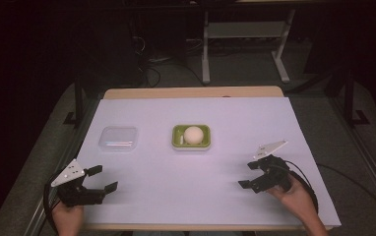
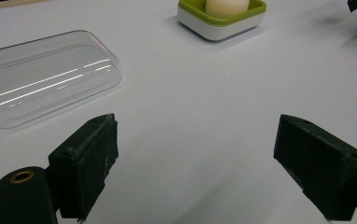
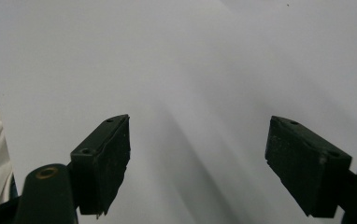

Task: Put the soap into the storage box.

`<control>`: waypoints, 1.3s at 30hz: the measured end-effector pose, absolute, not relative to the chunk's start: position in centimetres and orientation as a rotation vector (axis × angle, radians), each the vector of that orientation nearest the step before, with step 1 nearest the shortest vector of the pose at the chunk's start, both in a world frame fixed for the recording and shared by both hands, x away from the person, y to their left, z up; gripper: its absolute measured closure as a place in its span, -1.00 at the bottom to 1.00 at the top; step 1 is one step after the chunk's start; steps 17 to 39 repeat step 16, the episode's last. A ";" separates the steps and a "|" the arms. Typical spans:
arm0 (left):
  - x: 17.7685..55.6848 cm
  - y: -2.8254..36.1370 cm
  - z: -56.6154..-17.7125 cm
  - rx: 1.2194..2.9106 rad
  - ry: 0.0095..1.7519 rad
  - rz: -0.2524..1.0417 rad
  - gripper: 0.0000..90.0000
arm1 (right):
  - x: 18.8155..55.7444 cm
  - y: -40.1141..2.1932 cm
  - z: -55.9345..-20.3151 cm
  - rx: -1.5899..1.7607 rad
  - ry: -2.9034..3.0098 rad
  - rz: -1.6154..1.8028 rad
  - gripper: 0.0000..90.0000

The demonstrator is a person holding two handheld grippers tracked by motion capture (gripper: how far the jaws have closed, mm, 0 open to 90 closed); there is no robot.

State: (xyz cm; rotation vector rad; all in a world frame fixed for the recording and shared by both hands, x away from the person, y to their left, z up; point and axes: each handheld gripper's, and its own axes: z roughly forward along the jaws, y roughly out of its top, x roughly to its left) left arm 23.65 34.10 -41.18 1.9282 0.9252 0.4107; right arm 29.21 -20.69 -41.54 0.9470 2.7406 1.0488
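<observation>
1 lid [image 1: 119, 138], 1 dish [image 1: 191, 143], 1 soap [image 1: 193, 134]

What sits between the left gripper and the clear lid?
Nothing: in the left gripper view, just bare white table cover runs from the open left gripper to the clear lid.

green-and-white dish [image 1: 191, 142], cream ball [image 1: 193, 134], clear lid [image 1: 118, 138], white table [image 1: 186, 187].

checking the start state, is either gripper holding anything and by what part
Nothing is held. The left gripper and right gripper are both open over bare table, apart from the lid and dish.
</observation>
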 end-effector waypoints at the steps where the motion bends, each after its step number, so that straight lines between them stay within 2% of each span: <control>1: 23.6 34.1 -41.2 1.927 0.928 0.409 -0.71 | 29.1 -20.8 -41.5 0.963 2.739 1.049 -0.52; 15: 23.6 33.9 -41.2 1.921 0.928 0.412 -0.71 | 26.6 -22.7 -42.7 1.037 2.693 1.099 -0.54; 39: 23.6 33.9 -41.2 1.921 0.928 0.412 -0.71 | 26.6 -22.7 -42.7 1.037 2.693 1.099 -0.54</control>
